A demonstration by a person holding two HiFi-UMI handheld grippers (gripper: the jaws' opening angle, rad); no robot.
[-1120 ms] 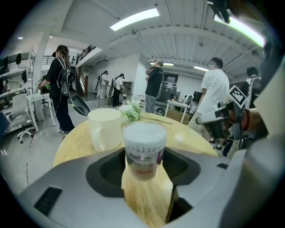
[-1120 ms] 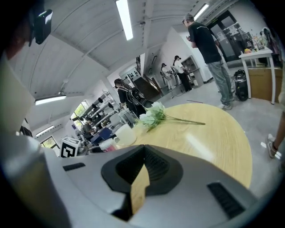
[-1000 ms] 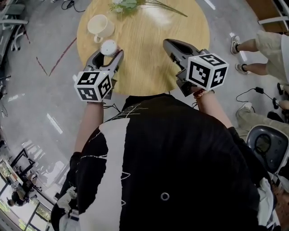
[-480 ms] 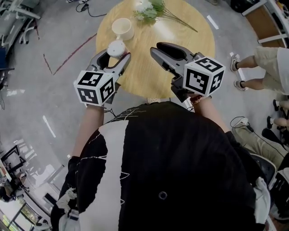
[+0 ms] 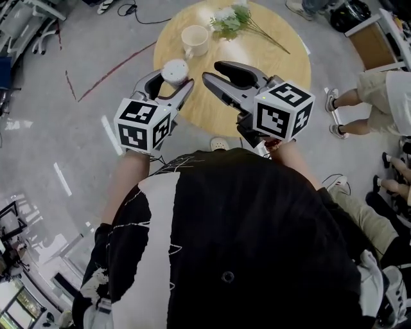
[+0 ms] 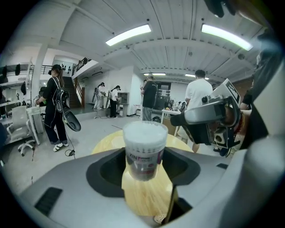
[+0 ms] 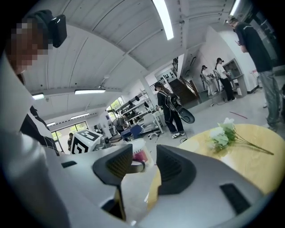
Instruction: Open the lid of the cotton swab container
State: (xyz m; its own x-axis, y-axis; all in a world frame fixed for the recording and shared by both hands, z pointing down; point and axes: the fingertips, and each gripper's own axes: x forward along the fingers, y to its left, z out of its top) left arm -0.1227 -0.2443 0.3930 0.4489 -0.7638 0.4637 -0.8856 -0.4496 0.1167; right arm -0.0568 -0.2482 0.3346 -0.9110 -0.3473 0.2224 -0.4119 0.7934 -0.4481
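Left gripper [image 5: 172, 82]: I have its jaws clamped on the cotton swab container [image 5: 174, 69], upright, lid on, held over the near left edge of the round tabletop [image 5: 270, 71]. Right gripper [image 5: 212, 71], just beside it: jaws apart, just been opening, nothing between them. Farther back on the tabletop I see a mug [image 5: 194, 40] and flowers [image 5: 234, 19].

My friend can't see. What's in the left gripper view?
The left gripper holds a cotton swab container upright in its jaws, above a round wooden table. People stand in a big bright room behind.
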